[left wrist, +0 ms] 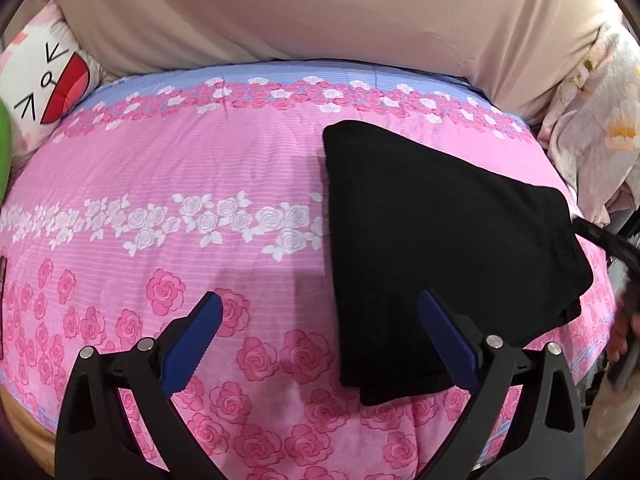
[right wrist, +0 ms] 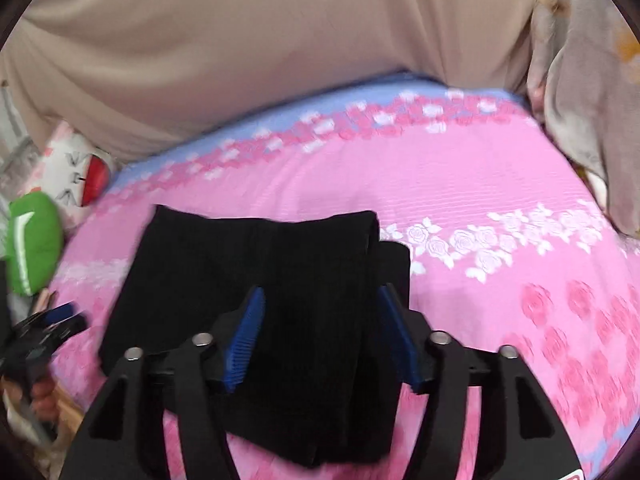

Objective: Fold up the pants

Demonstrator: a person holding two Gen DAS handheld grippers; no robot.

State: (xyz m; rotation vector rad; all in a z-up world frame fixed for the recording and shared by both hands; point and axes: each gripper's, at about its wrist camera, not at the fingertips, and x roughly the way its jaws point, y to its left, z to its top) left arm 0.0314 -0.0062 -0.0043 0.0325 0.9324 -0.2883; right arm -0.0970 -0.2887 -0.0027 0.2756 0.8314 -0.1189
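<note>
Your black pants (left wrist: 448, 236) lie on the bed, on the pink rose-print bedspread (left wrist: 180, 184), already folded into a compact stack with a narrower layer jutting past one edge. In the right wrist view that stack sits directly under the right tool (right wrist: 320, 336), near the front edge of the bed.

The right tool stands partly open above the pants. Its blue pads (right wrist: 248, 332) straddle the cloth, and nothing looks pinched between them. The left tool (left wrist: 320, 340) is spread wide and empty, hovering over the bedspread with one pad in front of the near corner of the stack; whether it touches the fabric is hard to tell.

The folding looks nearly finished, so this step is probably about tidying. If one more fold is wanted, lower the right tool until both pads catch every layer at the near edge, not just the top one, or the stack will slide apart. Use the left tool to pin the opposite side flat while you lift. Move slowly, because the right view is blurred. Line up the jutting layer with the main stack before you press down. Keep clear of the cartoon-face pillow (left wrist: 52, 80) and the green cushion (right wrist: 34, 240) at the side.
</note>
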